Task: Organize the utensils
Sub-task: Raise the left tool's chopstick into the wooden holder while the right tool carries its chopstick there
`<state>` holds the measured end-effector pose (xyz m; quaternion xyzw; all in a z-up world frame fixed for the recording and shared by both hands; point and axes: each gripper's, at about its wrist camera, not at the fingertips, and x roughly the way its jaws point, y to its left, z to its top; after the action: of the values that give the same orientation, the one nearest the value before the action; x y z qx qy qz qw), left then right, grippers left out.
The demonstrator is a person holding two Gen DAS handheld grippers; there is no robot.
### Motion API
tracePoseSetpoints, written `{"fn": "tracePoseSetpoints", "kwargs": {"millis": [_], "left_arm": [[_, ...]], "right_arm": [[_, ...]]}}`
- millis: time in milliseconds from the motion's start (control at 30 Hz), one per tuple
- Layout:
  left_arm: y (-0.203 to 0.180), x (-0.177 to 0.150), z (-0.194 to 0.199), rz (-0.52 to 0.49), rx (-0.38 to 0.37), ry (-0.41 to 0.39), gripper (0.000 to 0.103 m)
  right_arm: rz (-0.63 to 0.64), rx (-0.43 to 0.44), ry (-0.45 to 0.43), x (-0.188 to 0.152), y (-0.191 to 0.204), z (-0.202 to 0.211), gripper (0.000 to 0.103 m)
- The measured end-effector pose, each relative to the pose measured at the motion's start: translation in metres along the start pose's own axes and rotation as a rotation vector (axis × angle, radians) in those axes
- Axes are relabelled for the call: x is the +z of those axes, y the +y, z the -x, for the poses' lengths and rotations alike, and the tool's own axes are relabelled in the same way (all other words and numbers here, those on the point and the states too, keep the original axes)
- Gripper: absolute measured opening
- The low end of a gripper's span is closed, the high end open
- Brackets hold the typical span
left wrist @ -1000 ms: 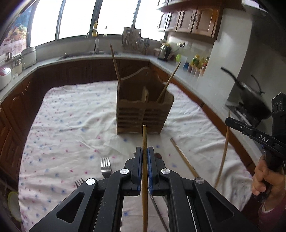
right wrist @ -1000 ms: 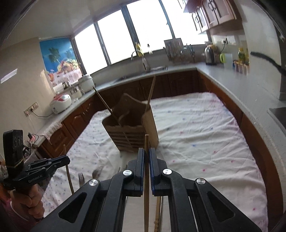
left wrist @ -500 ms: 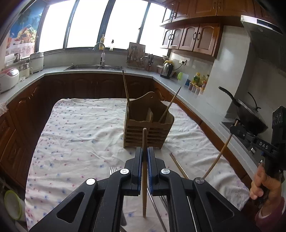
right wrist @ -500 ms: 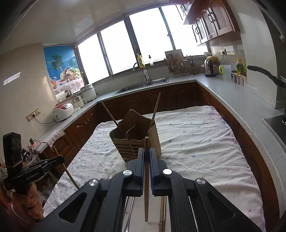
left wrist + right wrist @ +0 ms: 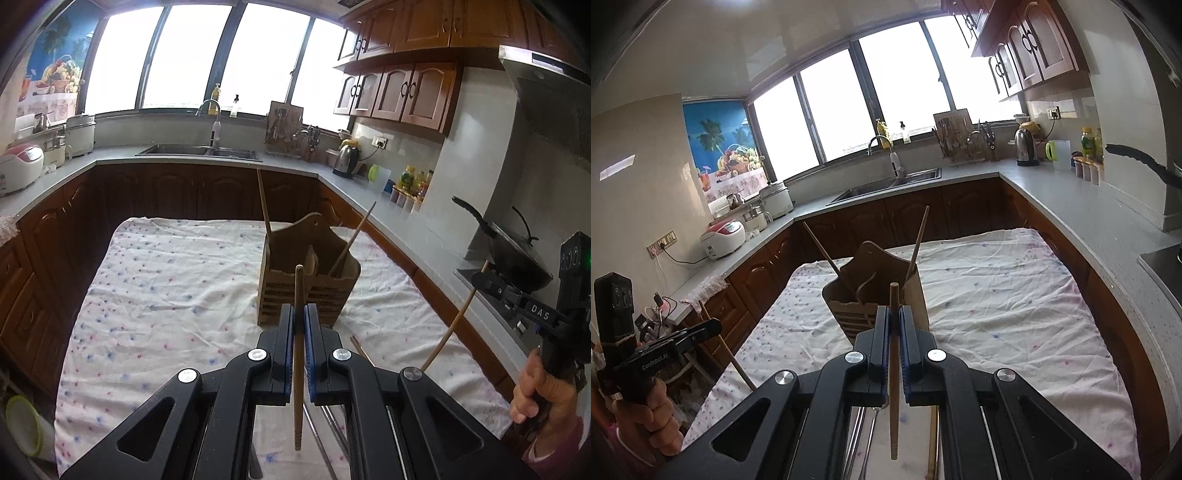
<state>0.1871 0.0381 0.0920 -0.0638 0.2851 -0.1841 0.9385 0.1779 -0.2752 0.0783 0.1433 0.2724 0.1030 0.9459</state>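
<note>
**Both grippers holding a chopstick each, holder ahead**

While both hands are raised over the cloth-covered counter [image 5: 166, 288], each gripper has its jaws clenched on one wooden chopstick. Left gripper [image 5: 299, 325]: left chopstick [image 5: 298, 387] pinched between the blue pads, nearly upright, top end above the jaws, ridged lower end hanging below them, clear of the cloth. Right gripper [image 5: 894, 325]: right chopstick [image 5: 894, 369] held the same way, upright, ridged end down, not touching the cloth.

Wooden holder [image 5: 308, 280] stands on the cloth ahead of both grippers, apart from them. Two chopsticks already lean in it: one [image 5: 264, 203] at the left rear corner, one [image 5: 354, 236] slanting out to the right. A wooden spoon [image 5: 312, 262] sits in a middle compartment.

On the cloth, close below the jaws: one loose chopstick [image 5: 360, 349] and some metal utensil handles [image 5: 866, 432], mostly hidden by the gripper bodies; type cannot be told.

Left view shows the person's right hand [image 5: 543, 391] gripping the other tool's handle.
</note>
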Motion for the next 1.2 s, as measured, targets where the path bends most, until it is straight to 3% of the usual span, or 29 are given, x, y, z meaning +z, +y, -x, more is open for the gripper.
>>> {"fn": "tracePoseSetpoints", "kwargs": {"millis": [433, 767, 1000, 1200], "left_arm": [[0.008, 0.024, -0.012, 0.014, -0.004, -0.060, 0.004], [0.020, 0.065, -0.036, 0.029, 0.013, -0.152, 0.004], [0.028, 0.101, -0.066, 0.032, 0.029, -0.213, 0.004], [0.035, 0.107, -0.107, 0.063, 0.025, -0.240, 0.004]], "right_arm": [[-0.012, 0.005, -0.054, 0.028, 0.000, -0.014, 0.005], [-0.043, 0.027, -0.144, 0.080, -0.003, -0.041, 0.005], [-0.028, 0.025, -0.218, 0.117, 0.001, -0.063, 0.005], [-0.035, 0.004, -0.237, 0.120, -0.004, -0.089, 0.005]]}}
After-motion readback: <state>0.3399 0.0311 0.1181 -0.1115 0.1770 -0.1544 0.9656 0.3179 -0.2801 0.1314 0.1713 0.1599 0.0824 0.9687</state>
